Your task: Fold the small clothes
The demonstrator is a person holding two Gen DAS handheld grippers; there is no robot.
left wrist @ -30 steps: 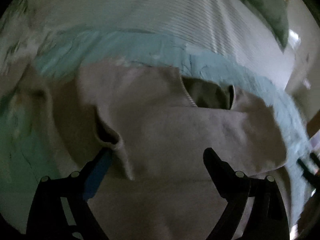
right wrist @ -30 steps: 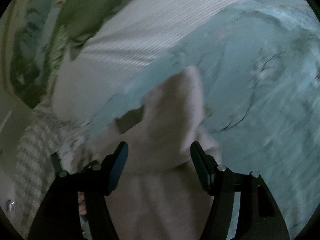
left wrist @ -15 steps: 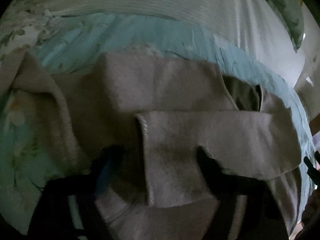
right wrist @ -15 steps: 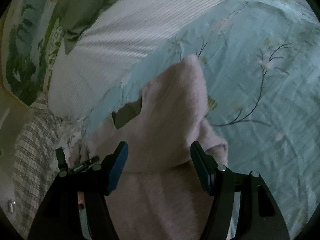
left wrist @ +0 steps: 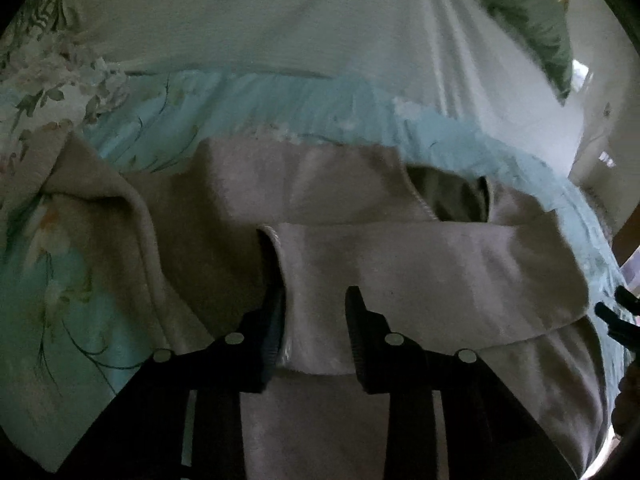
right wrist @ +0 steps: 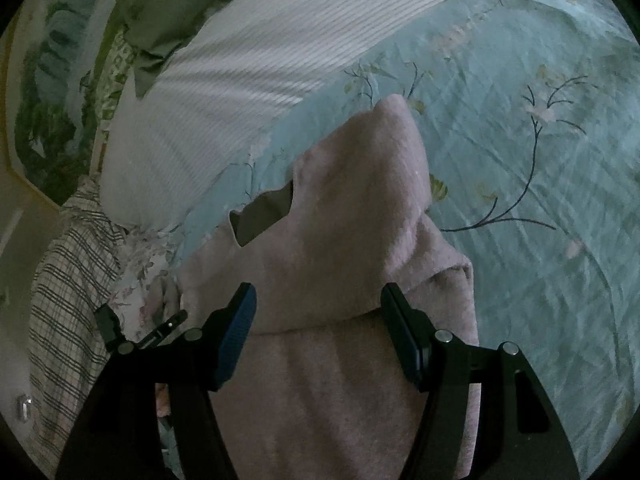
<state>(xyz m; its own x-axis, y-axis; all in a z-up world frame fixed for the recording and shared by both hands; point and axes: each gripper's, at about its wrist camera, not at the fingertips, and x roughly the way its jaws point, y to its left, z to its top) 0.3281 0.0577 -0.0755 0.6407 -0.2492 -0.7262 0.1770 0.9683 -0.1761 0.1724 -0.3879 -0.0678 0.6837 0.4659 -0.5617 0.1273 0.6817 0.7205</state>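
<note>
A small pink fleece garment (left wrist: 360,200) lies on a light blue flowered bedsheet (left wrist: 168,120). One sleeve (left wrist: 460,272) is folded across its body. My left gripper (left wrist: 316,308) is closed around the cuff end of that sleeve, with cloth between the fingers. In the right wrist view the same garment (right wrist: 352,208) lies under my right gripper (right wrist: 318,308), which is open and empty just above the folded sleeve edge. The dark neck opening (right wrist: 264,216) shows at the left.
A white ribbed pillow (right wrist: 248,80) and a green pillow (right wrist: 172,4) lie beyond the garment. A checked cloth (right wrist: 72,264) hangs at the bed's left edge. The other gripper's tip (left wrist: 616,312) shows at the right edge of the left wrist view.
My left gripper has closed from wide open onto the cuff of the folded sleeve. The right gripper has stayed open and barely moved.
</note>
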